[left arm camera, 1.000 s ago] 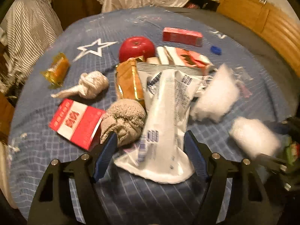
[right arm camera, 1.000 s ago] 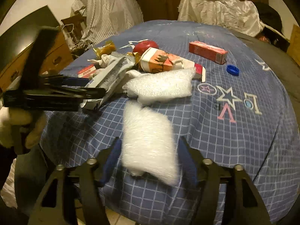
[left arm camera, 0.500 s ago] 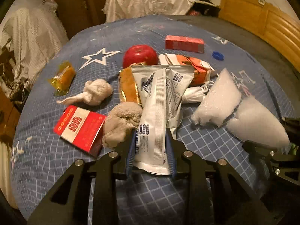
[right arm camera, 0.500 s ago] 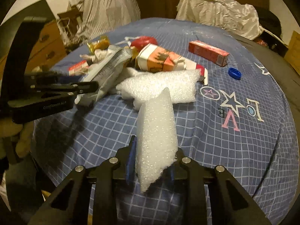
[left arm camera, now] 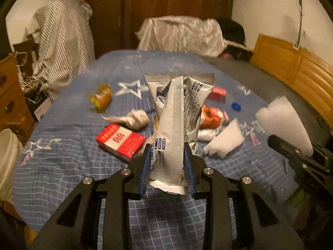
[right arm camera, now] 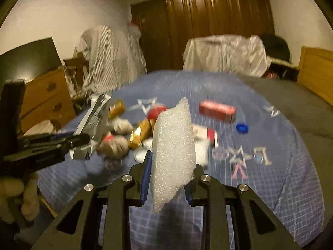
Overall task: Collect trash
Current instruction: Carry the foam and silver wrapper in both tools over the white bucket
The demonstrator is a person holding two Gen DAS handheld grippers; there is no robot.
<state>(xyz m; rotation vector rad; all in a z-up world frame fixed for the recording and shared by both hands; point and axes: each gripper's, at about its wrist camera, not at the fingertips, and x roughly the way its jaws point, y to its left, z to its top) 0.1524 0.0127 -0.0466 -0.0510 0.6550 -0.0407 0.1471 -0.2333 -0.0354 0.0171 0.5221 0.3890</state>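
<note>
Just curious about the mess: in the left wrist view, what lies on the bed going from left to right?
Yellow wrapper → red box → silver packet held in the left tongs → blue bottle cap → white foam piece.

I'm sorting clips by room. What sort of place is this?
Most likely a bedroom: a bed with a blue checked sheet, a wooden headboard, a dark wardrobe and a dresser.

Dim warm light, motion blur, fisheye-warped edges.
</note>
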